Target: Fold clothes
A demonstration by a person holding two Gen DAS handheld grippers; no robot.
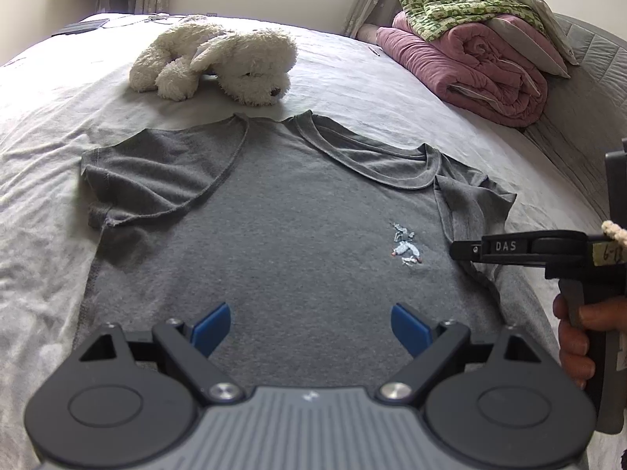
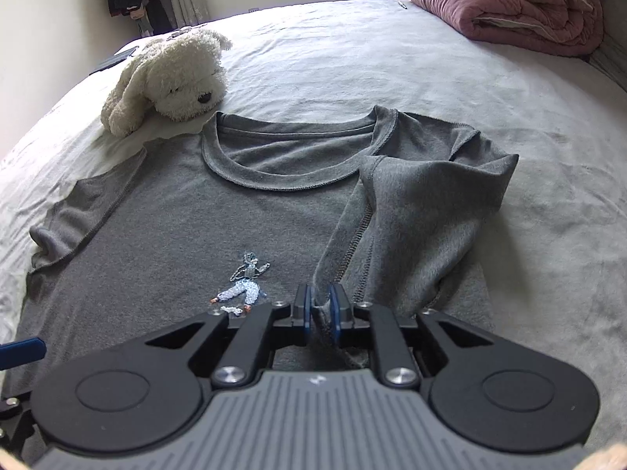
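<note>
I see the grey T-shirt lying front-up across the bed, collar at the far side by the plush dog. It is light, limp knit: it drapes, bunches and follows any pull, so seams and hems give me the firmest bite. My right gripper has the right sleeve drawn in over the chest, its hem between the blue pads, which stand slightly apart, so I judge the cloth no longer pinched. My left gripper hovers wide open and empty over the near hem; the left sleeve is my next hold.
</note>
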